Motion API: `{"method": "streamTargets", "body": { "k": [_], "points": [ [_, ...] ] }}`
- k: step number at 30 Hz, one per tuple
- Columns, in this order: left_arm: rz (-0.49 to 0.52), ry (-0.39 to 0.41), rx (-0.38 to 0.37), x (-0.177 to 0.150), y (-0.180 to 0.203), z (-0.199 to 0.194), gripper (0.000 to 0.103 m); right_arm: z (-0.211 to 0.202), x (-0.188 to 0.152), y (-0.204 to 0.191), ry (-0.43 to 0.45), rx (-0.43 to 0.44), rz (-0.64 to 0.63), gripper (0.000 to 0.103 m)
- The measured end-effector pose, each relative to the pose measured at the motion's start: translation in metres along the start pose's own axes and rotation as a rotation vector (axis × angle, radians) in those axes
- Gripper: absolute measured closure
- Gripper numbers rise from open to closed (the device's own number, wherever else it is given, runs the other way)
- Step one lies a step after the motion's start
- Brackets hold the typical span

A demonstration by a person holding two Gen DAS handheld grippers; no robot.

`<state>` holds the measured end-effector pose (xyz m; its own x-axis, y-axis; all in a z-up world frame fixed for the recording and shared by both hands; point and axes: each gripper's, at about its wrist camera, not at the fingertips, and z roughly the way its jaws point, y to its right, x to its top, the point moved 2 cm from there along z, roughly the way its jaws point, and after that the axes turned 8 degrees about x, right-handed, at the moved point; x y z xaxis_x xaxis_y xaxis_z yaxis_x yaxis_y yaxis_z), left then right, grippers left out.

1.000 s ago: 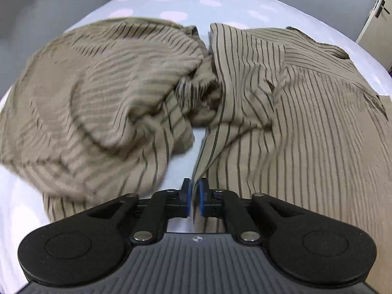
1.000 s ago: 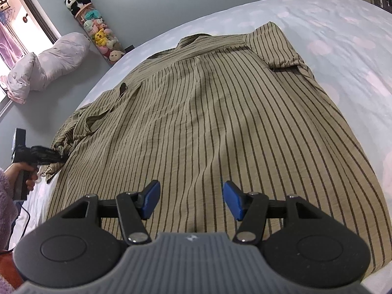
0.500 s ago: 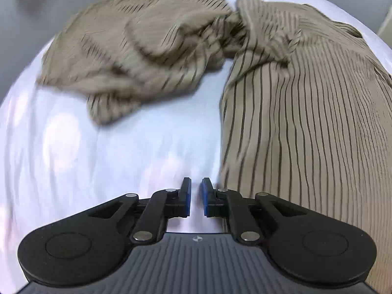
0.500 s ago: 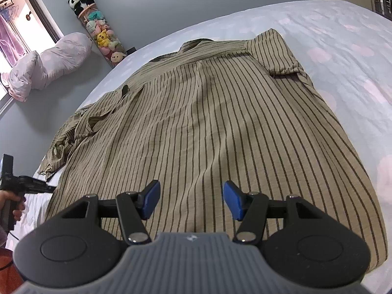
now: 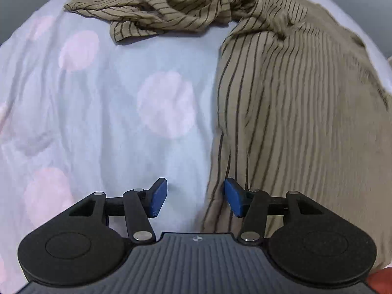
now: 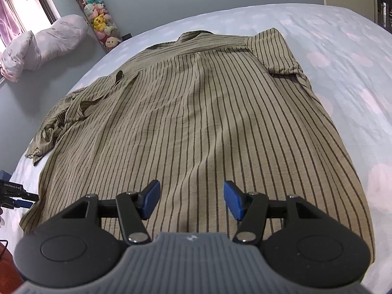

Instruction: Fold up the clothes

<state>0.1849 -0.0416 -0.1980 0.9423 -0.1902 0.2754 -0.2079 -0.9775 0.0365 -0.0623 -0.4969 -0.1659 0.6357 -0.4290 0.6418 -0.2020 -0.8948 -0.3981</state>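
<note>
Left wrist view looks steeply down on a pale blue bedsheet (image 5: 103, 127) printed with soft pink dots and creased in shallow wrinkles. Across its right half lies the shirt (image 5: 306, 122), a thin, slightly crinkled khaki weave with narrow dark stripes running lengthwise; its left edge curves down toward the left gripper (image 5: 195, 197). That gripper's jaws are opening, blue pads well apart, with nothing pressed between them: bare sheet lies under the gap and the shirt's edge passes just beside the right-hand pad. At the top the sleeve (image 5: 156, 2) sits bunched in loose, twisted folds, its stripes running crosswise. From the right wrist view the shirt (image 6: 196, 122) is spread flat, back up, over the middle of the bed, collar (image 6: 196, 35) at the far end, the other sleeve folded in along the right side. The right gripper (image 6: 191, 201) hovers over the hem with its jaws apart and empty. Beyond the bed a crumpled lilac pillow (image 6: 41, 44) leans at a grey wall, beside a clear tube of plush toys (image 6: 98, 22). Nothing lies on the shirt's broad back.
</note>
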Motion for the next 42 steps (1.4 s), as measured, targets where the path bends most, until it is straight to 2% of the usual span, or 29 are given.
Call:
{"method": "streamTargets", "body": {
  "k": [7, 10, 13, 17, 18, 20, 22, 25, 27, 29, 37, 40, 42],
  "points": [
    [-0.017, 0.015, -0.009, 0.000, -0.003, -0.003, 0.054, -0.001, 0.000, -0.001, -0.004, -0.019, -0.006, 0.042],
    [-0.055, 0.028, -0.044, -0.005, -0.010, -0.008, 0.054, -0.001, 0.000, -0.002, -0.009, -0.024, -0.012, 0.042],
    [-0.100, 0.017, -0.075, -0.004, -0.018, -0.006, 0.054, -0.002, 0.000, -0.001, -0.004, -0.021, -0.008, 0.042],
    [-0.102, -0.001, -0.068, -0.004, -0.018, -0.002, 0.056, -0.003, -0.001, -0.001, 0.002, -0.016, -0.002, 0.042],
    [-0.098, -0.003, -0.065, -0.003, -0.017, 0.000, 0.057, -0.003, -0.001, -0.001, 0.003, -0.015, 0.000, 0.042],
    [-0.092, -0.004, -0.067, -0.003, -0.016, 0.001, 0.072, -0.004, -0.001, -0.001, 0.008, -0.011, 0.000, 0.042],
    [-0.087, -0.006, -0.067, -0.003, -0.015, 0.003, 0.076, -0.005, -0.001, 0.000, 0.015, -0.004, 0.004, 0.041],
    [-0.084, 0.000, -0.106, -0.006, -0.013, -0.002, 0.096, -0.006, -0.001, 0.000, 0.025, 0.005, 0.009, 0.041],
    [-0.085, 0.004, -0.156, -0.007, -0.012, -0.004, 0.097, -0.006, -0.001, 0.000, 0.029, 0.008, 0.011, 0.041],
    [-0.086, 0.013, -0.169, -0.007, -0.012, -0.006, 0.101, -0.007, -0.001, 0.000, 0.032, 0.010, 0.011, 0.041],
    [-0.116, 0.041, -0.274, -0.004, -0.010, -0.017, 0.102, -0.009, 0.000, 0.002, 0.053, 0.032, 0.020, 0.038],
    [-0.109, 0.057, -0.282, -0.004, -0.007, -0.020, 0.102, -0.008, 0.000, 0.003, 0.051, 0.039, 0.027, 0.038],
    [-0.115, 0.053, -0.254, -0.003, -0.005, -0.019, 0.102, -0.008, 0.000, 0.003, 0.050, 0.044, 0.029, 0.038]
  ]
}}
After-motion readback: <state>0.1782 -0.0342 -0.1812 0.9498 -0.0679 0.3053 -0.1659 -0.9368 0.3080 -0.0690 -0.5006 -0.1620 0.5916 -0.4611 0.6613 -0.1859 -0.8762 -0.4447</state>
